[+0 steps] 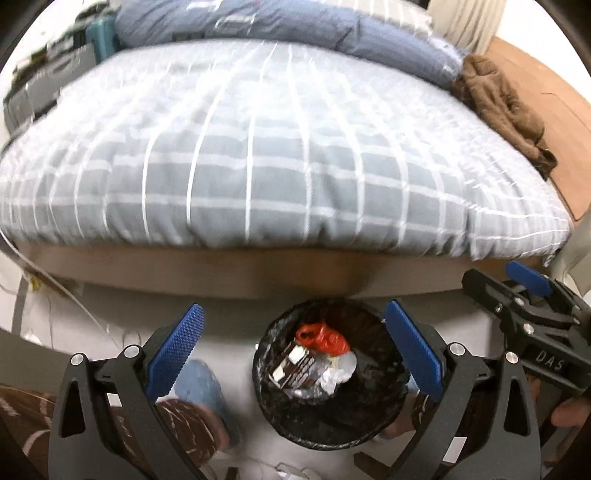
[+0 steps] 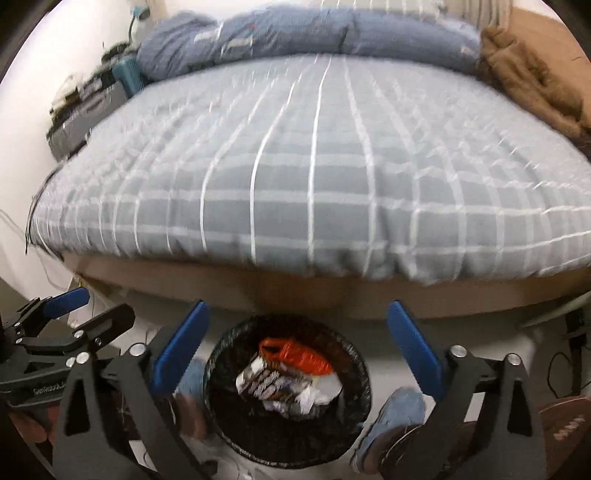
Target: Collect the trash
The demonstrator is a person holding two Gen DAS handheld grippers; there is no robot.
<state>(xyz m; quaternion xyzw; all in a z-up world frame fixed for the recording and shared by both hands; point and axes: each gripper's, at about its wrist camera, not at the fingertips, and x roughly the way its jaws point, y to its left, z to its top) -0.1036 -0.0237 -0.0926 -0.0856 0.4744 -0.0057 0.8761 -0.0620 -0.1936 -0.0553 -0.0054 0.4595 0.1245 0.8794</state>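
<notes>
Spread wide and holding nothing: left gripper (image 1: 293, 339), blue pads (image 1: 175, 350) either side of the bin (image 1: 284, 424) below. Same for the right gripper (image 2: 297, 345), jaws fully apart, bin (image 2: 229, 424) between and beneath them, nothing pinched.

Round black bin on pale floor (image 1: 229, 332), lined with a dark bag, close to the foot of the bed (image 1: 258, 147). Inside, lying on top: red bag (image 1: 325, 338), knotted; striped wrapper (image 1: 291, 369); crumpled white paper (image 1: 340, 373). Seen again from the right wrist: red bag (image 2: 295, 354), wrapper (image 2: 266, 380), paper (image 2: 325, 391).

Blue slippers (image 2: 395, 417) either side of the bin, brown patterned trouser legs (image 1: 184, 417) above them.

Grey checked duvet over the bed, blue pillows (image 1: 295, 26) at the far end, brown cloth (image 1: 506, 107) bunched at the right edge. Dark cases (image 1: 51, 81) stacked by the wall on the left. Both views blurred.
</notes>
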